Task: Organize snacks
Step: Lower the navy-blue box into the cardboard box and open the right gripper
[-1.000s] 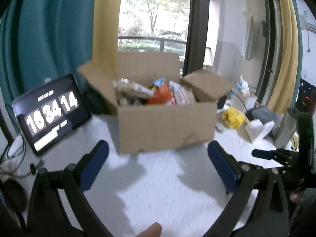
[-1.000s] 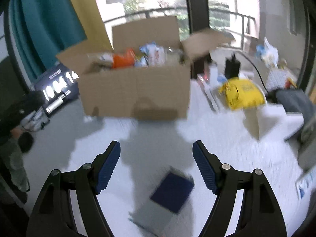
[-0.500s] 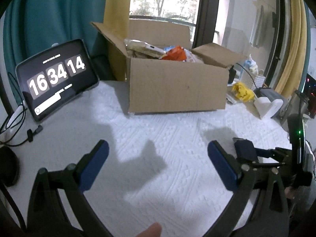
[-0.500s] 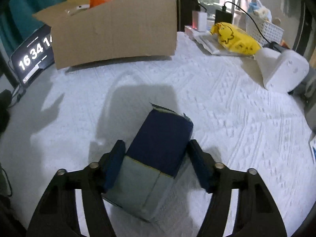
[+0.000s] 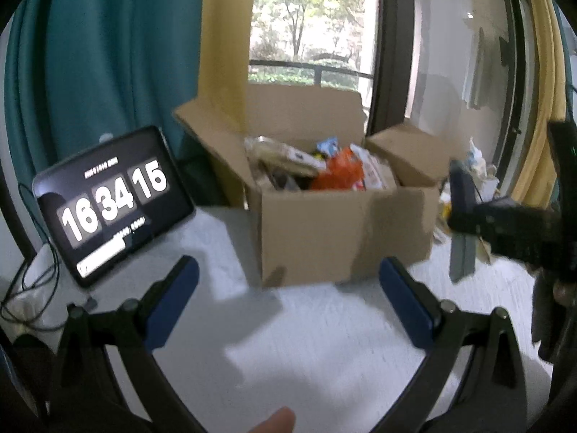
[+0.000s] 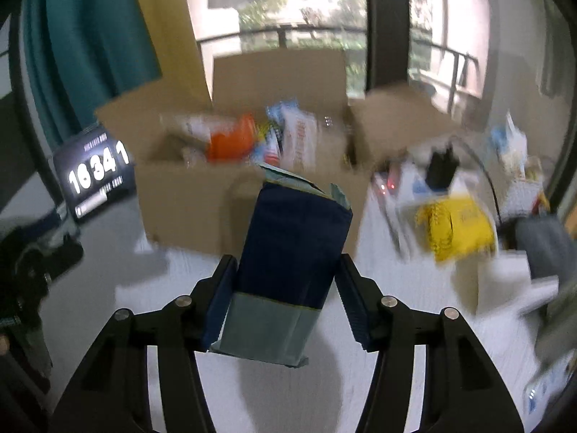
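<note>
done: cardboard box point(image 5: 346, 231) already holds several snacks | in hand: right gripper point(image 6: 288, 296) closing on dark blue snack pack point(image 6: 288, 252), lifted before the box | left gripper point(image 5: 288, 303) wide, empty | left: drop pack in

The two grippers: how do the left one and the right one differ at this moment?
The left gripper has nothing between its wide-apart fingers, while the right gripper has a dark blue snack box between its fingers, and its jaws are closing on it. The left gripper points at bare white tablecloth; the right gripper's box is off the cloth. Both have blue pads and face the cardboard box.
</note>
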{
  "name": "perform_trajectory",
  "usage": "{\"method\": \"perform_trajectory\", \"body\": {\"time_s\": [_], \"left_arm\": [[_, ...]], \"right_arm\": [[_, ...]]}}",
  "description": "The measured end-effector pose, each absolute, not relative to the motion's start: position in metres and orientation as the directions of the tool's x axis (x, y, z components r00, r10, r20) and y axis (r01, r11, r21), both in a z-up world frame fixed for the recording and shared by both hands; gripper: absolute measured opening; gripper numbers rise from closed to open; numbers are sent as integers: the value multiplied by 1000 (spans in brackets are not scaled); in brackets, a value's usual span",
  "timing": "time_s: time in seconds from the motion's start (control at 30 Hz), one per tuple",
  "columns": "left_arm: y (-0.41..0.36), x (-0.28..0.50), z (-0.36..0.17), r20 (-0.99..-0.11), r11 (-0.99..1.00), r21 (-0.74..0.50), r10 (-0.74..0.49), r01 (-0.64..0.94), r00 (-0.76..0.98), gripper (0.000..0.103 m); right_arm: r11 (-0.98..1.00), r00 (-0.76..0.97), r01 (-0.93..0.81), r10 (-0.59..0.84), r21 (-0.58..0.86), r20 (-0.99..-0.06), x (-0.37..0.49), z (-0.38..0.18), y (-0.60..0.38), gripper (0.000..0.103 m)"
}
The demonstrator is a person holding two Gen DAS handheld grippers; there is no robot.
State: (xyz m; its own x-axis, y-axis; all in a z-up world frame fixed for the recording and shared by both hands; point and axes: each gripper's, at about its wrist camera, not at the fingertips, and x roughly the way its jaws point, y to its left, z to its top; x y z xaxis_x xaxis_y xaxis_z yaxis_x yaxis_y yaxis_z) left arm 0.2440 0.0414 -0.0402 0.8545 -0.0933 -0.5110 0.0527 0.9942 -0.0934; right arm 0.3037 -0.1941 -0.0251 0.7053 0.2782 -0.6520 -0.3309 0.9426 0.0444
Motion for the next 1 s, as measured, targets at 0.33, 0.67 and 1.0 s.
{"method": "perform_trajectory", "body": {"time_s": [0.33,0.67,1.0], "left_arm": [[57,293,-18,-466,997,-71,-37,4,884,101],[74,327,-2,-430,996,-68,30,-66,902,101],[65,304,11,-390,994,-76,40,-76,920,101]], "right_arm": [[910,778,-408,306,-72,-549,408,27,-154,59],[895,758,-437,315,-86,-571,485,20,-128,66],[912,783,-406,312,-62,-539,450,36,-150,76]]}}
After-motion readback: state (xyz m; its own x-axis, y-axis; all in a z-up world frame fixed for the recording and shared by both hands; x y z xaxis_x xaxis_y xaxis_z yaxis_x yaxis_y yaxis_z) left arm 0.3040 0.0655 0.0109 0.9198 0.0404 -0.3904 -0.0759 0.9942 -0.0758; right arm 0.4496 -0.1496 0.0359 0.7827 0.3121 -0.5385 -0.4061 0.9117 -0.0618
